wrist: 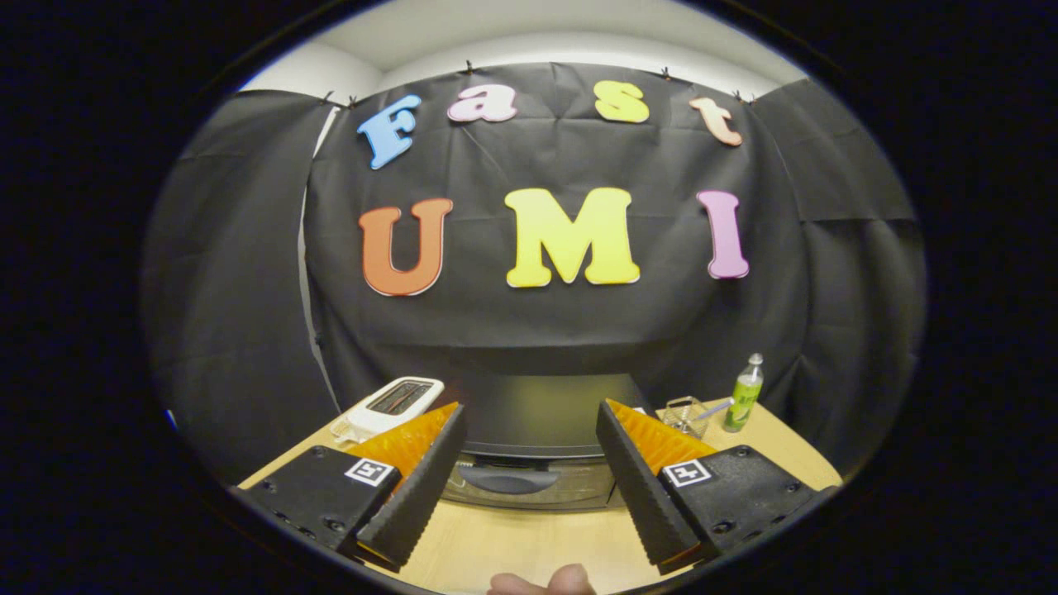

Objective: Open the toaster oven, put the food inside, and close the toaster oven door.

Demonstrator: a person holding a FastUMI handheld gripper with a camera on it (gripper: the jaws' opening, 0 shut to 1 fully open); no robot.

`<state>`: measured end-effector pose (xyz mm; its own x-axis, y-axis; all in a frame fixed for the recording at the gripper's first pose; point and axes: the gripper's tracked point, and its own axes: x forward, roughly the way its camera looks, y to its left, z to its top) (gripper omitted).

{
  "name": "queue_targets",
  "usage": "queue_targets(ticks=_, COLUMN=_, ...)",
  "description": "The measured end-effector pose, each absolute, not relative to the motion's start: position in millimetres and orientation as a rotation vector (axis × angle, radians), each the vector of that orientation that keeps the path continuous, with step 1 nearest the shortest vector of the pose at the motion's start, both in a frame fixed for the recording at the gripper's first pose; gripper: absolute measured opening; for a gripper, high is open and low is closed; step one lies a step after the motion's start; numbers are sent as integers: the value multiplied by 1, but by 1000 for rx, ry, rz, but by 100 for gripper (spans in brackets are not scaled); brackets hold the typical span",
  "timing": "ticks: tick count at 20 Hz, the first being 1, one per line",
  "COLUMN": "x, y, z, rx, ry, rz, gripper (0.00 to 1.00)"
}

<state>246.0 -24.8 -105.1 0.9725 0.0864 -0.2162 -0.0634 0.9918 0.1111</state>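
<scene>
A dark toaster oven (pixel 537 421) stands on the wooden table (pixel 512 537) just beyond the fingers, its door shut and its handle (pixel 506 479) facing me low between them. My gripper (pixel 529 413) is held above the table with its fingers wide apart and nothing between them. I cannot make out any food.
A white slot toaster (pixel 388 406) sits to the left of the oven. To its right stand a clear glass holder with a utensil (pixel 690 413) and a green bottle (pixel 744 395). A person's fingertips (pixel 545 581) show at the table's near edge.
</scene>
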Motion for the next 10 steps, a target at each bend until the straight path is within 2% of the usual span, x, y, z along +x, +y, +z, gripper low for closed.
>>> queue_targets(ticks=9, x=304, y=6, z=-212, rx=41, ry=342, rz=46, gripper=100)
queue_targets(ticks=10, x=304, y=6, z=-206, rx=23, ry=292, rz=40, gripper=100)
